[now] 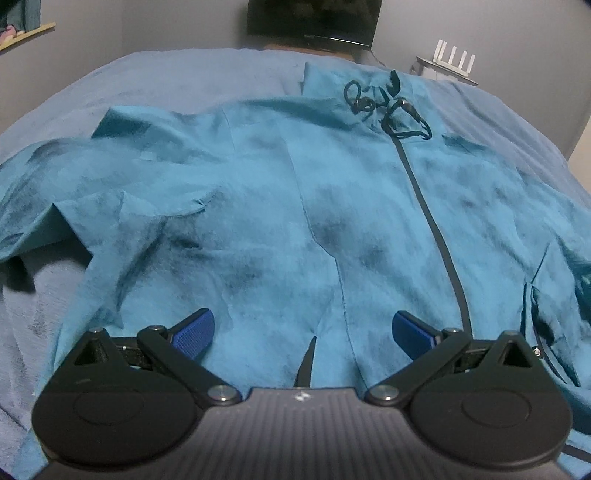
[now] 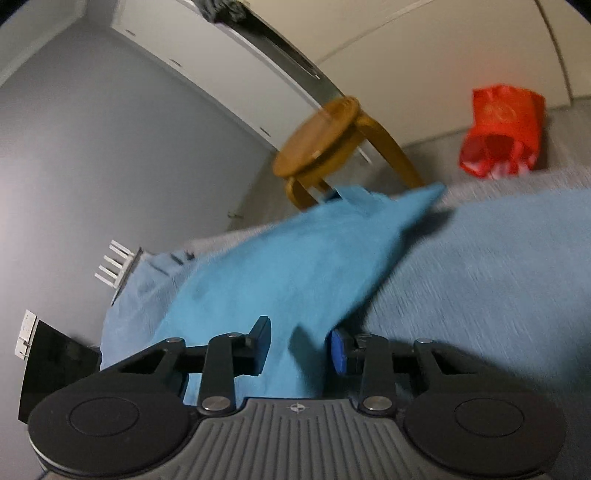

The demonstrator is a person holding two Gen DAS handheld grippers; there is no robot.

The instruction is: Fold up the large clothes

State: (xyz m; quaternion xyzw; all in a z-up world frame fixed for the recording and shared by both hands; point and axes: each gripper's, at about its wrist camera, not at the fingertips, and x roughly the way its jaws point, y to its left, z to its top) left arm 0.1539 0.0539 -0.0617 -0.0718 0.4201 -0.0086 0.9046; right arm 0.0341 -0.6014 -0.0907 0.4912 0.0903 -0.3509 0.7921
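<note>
A teal zip-up jacket (image 1: 295, 184) lies spread front-up on a blue bed (image 1: 147, 81), its dark zipper (image 1: 436, 229) running up to tangled drawstrings (image 1: 388, 107) at the collar. My left gripper (image 1: 303, 321) hovers low over the near hem with its jaws wide open and nothing between them. The right wrist view is tilted and blurred. In it, a part of the jacket (image 2: 277, 266) tapers away to a point, and its near end passes between the jaws of my right gripper (image 2: 299, 343). These jaws stand partly closed, with a gap still between the blue pads (image 2: 338, 350).
A dark monitor (image 1: 314, 22) and a white router (image 1: 454, 55) stand beyond the bed's far edge. A wooden stool (image 2: 321, 144) and a red bag (image 2: 502, 129) stand on the floor past the bed (image 2: 498, 277), in front of white wardrobe doors (image 2: 424, 55).
</note>
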